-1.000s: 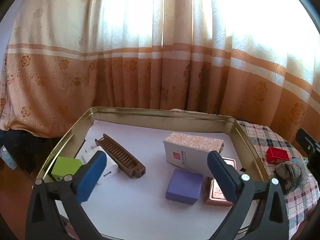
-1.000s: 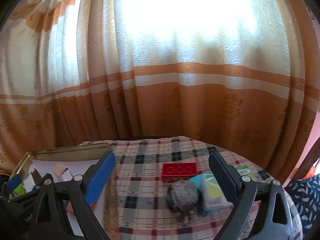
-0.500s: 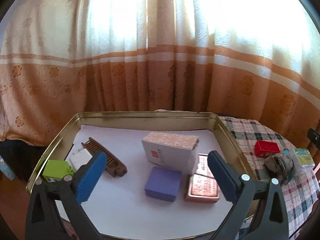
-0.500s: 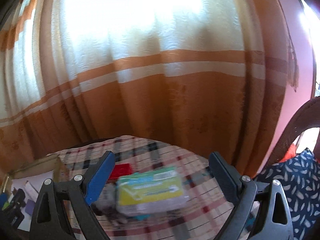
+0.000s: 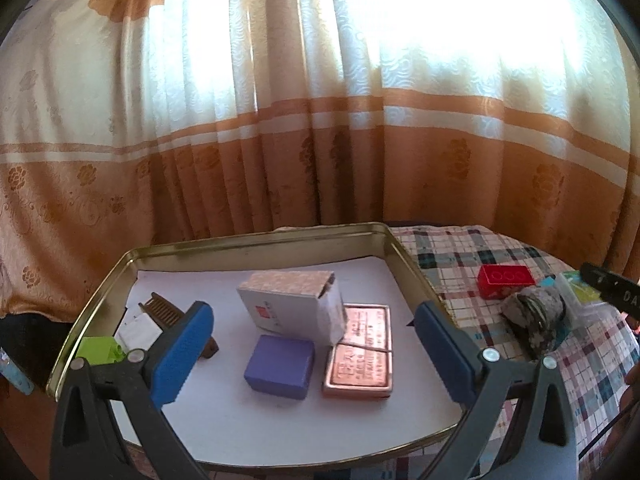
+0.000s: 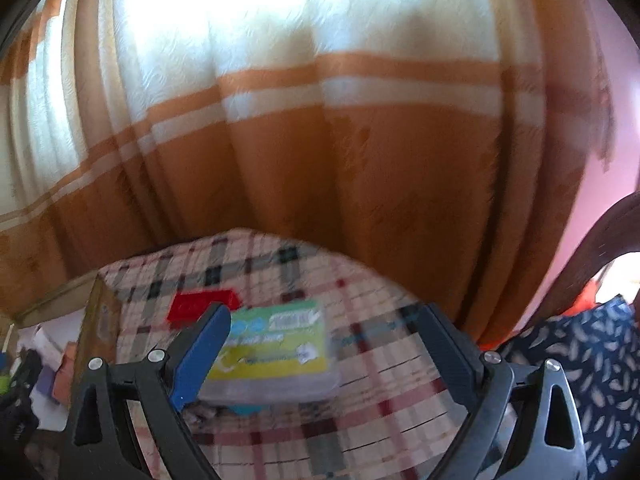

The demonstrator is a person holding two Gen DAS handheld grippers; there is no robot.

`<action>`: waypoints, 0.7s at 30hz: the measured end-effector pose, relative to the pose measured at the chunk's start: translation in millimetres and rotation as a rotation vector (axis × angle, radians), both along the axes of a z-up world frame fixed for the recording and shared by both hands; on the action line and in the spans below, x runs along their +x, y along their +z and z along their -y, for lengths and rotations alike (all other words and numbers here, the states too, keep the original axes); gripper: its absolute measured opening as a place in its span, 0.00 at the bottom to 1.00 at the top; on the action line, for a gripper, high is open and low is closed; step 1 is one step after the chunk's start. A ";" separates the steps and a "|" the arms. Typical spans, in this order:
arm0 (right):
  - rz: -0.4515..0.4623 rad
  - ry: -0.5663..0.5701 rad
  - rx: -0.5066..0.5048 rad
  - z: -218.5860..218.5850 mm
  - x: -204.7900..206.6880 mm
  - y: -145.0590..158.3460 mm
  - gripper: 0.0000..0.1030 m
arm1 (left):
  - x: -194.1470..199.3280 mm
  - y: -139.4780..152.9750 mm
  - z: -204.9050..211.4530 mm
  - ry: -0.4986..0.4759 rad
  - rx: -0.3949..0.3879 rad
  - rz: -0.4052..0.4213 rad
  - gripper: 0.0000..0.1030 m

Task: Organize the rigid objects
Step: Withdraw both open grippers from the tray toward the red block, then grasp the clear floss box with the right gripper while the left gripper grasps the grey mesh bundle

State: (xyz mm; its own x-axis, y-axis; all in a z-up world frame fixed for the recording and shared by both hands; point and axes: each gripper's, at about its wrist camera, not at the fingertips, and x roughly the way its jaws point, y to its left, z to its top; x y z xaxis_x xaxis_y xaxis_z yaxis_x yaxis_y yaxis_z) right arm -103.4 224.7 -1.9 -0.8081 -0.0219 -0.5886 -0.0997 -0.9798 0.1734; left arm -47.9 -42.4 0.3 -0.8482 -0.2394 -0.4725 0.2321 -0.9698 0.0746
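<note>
Plaid cloth (image 6: pixel 360 420), plastic case (image 6: pixel 272 348) between spread fingers (image 6: pixel 200 354) (blurred)

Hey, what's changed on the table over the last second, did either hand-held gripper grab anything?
Nothing was grabbed. The right hand-held gripper swung right and closed in, open, on the clear plastic case, which now lies between its fingers. The left hand-held gripper panned right above the tray, open and empty. The purple box, copper tin and red block stayed put.
</note>
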 end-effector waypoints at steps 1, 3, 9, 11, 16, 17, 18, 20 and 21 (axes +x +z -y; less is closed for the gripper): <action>0.008 0.021 -0.034 -0.7 -0.8 -1.3 0.93 | 0.0 0.0 -1.0 -0.002 -0.002 0.001 0.99; 0.011 0.031 -0.042 0.2 -2.3 -1.0 0.93 | -0.4 -0.1 -2.4 -0.004 -0.006 0.002 0.99; 0.014 0.059 -0.027 9.4 -2.2 0.5 0.93 | -0.7 -0.1 -2.5 -0.002 0.003 0.006 0.99; 0.014 0.083 -0.015 14.9 -2.8 0.1 0.93 | -1.0 0.0 -3.0 -0.003 0.003 0.007 0.99; 0.052 0.108 0.038 26.2 -6.8 -5.5 0.93 | 0.8 -0.4 -4.0 -0.005 0.003 0.006 0.99; 0.047 0.104 0.026 23.8 -6.1 -5.6 0.93 | 0.5 -0.6 -3.9 -0.005 0.004 0.006 0.99; 0.049 0.097 0.014 21.2 -6.4 -6.5 0.93 | 0.6 -0.7 -3.9 -0.005 0.004 0.007 0.99; 0.079 0.085 0.000 17.4 -10.4 -10.7 0.93 | 0.6 -1.2 -4.3 -0.005 0.006 0.009 0.99; 0.093 0.084 -0.005 16.6 -12.8 -12.9 0.93 | 0.5 -1.2 -4.6 -0.004 0.006 0.009 0.99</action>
